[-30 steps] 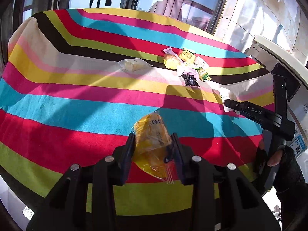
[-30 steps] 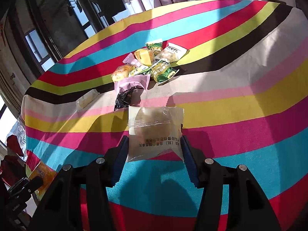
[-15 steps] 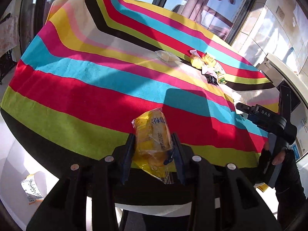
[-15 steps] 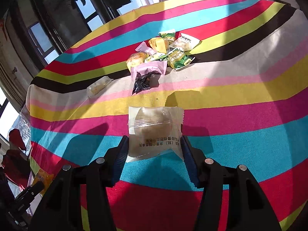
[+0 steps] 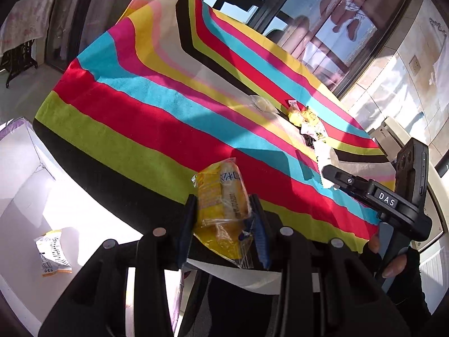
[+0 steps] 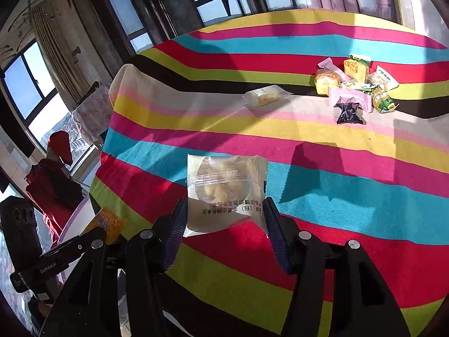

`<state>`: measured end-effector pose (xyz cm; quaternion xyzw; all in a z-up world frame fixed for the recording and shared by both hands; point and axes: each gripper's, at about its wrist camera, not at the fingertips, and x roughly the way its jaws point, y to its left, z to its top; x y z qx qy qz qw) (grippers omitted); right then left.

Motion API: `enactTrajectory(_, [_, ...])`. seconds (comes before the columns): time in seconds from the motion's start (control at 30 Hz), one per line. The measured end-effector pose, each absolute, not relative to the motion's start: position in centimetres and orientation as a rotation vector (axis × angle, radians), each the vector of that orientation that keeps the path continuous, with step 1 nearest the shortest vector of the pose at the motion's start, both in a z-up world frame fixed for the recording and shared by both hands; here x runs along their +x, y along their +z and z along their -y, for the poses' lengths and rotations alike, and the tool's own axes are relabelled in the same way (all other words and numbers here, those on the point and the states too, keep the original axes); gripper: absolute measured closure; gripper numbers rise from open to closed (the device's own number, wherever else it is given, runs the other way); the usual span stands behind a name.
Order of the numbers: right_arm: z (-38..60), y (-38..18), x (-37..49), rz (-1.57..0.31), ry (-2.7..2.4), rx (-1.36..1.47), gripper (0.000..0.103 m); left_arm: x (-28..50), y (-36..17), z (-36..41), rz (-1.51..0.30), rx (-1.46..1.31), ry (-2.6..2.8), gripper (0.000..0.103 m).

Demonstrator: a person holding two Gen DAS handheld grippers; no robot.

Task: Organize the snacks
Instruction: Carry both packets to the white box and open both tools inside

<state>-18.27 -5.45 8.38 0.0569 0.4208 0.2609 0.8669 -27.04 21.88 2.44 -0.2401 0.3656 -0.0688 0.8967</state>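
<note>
A: Left wrist view. State of the left tongs [image 5: 223,219]?

B: Closed part-way on a yellow snack packet [image 5: 221,196], held past the edge of the striped table [image 5: 157,112]. The film is soft, light and crinkly; judged slippery, so grip across the filled middle, not the loose seal. Its print is too small to read. The right tongs' body reads "DAS" [image 5: 386,198]. A white box [image 5: 25,174] on the floor holds one packet [image 5: 53,252].

A: Right wrist view?

B: The right tongs [image 6: 224,224] hold a clear pastry packet [image 6: 226,193] by its side edges, above the table. The contents look crushable; light pressure is advised. Its Chinese print appears upside down. The snack pile [image 6: 356,87] and a lone packet [image 6: 265,95] lie further back.
</note>
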Motion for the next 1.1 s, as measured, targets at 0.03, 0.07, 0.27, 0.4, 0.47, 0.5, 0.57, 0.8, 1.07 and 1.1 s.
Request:
enactTrajectory(0.03, [4.6, 8.4, -18.6, -0.887, 0.565, 0.109, 0.049, -27.4, 2.4, -22.4, -0.753, -0.515, -0.139, 0.065])
enactTrajectory(0.07, [3.8, 8.4, -18.9, -0.893, 0.583, 0.1, 0.049, -27.9, 2.4, -23.0, -0.747, -0.532, -0.135, 0.065])
enactTrajectory(0.27, [-2.0, 8.8, -21.8, -0.919, 0.723, 0.001, 0.049, -30.9, 2.4, -26.6, -0.699, -0.588, -0.077, 0.065])
enactTrajectory(0.4, [-6.1, 9.0, -23.9, -0.915, 0.816, -0.094, 0.049, -33.2, 2.3, -29.5, -0.682, -0.623, -0.018, 0.065])
enactTrajectory(0.47, [-7.9, 8.9, -24.9, -0.92, 0.854, -0.136, 0.049, -34.4, 2.0, -30.6, -0.678, -0.636, 0.013, 0.065])
enactTrajectory(0.5, [-8.6, 8.7, -25.3, -0.922, 0.869, -0.154, 0.049, -35.0, 1.9, -31.2, -0.676, -0.644, 0.03, 0.065])
enactTrajectory(0.57, [-10.1, 8.3, -26.2, -0.928, 0.894, -0.199, 0.049, -36.3, 1.4, -32.3, -0.674, -0.669, 0.058, 0.065])
enactTrajectory(0.8, [-13.8, 6.6, -29.6, -0.96, 0.99, -0.343, 0.049, -39.8, 0.1, -35.4, -0.69, -0.704, 0.184, 0.065])
enactTrajectory(1.07, [-16.8, 4.9, -34.1, -1.034, 1.198, -0.429, 0.031, -42.2, 0.4, -38.3, -0.683, -0.67, 0.406, 0.031])
enactTrajectory(1.1, [-16.9, 5.0, -34.5, -1.028, 1.217, -0.433, 0.026, -42.5, 0.5, -38.6, -0.676, -0.673, 0.444, 0.02])
